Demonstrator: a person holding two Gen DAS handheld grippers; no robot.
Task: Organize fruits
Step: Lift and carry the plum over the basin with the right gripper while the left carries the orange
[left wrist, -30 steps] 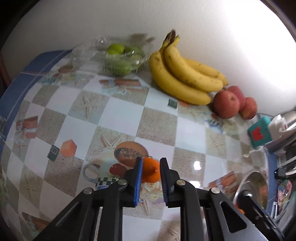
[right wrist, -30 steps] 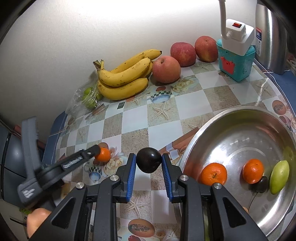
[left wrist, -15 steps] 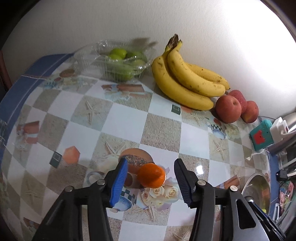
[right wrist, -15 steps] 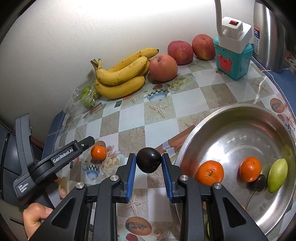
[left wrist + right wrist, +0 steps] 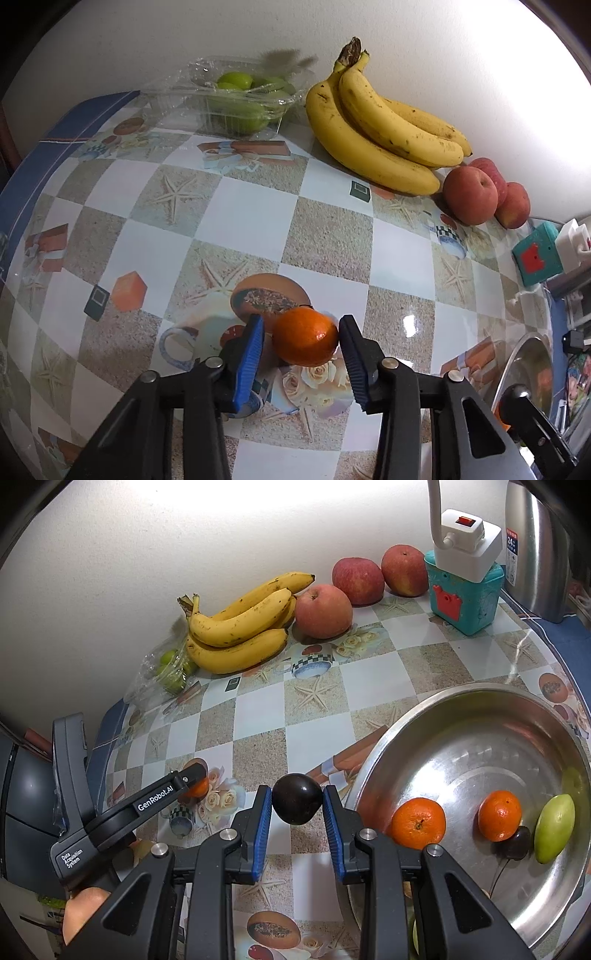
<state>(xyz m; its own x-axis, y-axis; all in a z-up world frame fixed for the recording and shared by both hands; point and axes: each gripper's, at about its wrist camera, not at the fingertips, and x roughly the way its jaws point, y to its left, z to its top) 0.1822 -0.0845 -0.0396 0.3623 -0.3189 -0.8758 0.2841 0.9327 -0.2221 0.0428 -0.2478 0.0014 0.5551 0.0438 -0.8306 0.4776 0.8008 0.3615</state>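
A small orange mandarin (image 5: 304,341) lies on the patterned tablecloth. My left gripper (image 5: 301,325) straddles it and its jaws are closing. The right pad is almost on the peel, and a thin gap shows at the blue left pad (image 5: 251,354). In the right wrist view the left gripper (image 5: 192,779) hides most of that mandarin (image 5: 199,789). My right gripper (image 5: 297,794) is shut on a dark plum (image 5: 297,803), held above the cloth just left of the steel bowl (image 5: 443,698). In the bowl lie two mandarins (image 5: 419,823), a green fruit (image 5: 554,827) and another dark plum (image 5: 519,843).
Against the wall lie a bunch of bananas (image 5: 376,136), red apples (image 5: 469,195) and a clear plastic box of green fruits (image 5: 240,103). A teal box with a white plug (image 5: 461,598) and a steel kettle (image 5: 539,546) stand at the back right. A hand (image 5: 83,912) holds the left gripper.
The left gripper opened from shut, sank around the mandarin, and its jaws have narrowed again. The right gripper has kept still with the plum in it.
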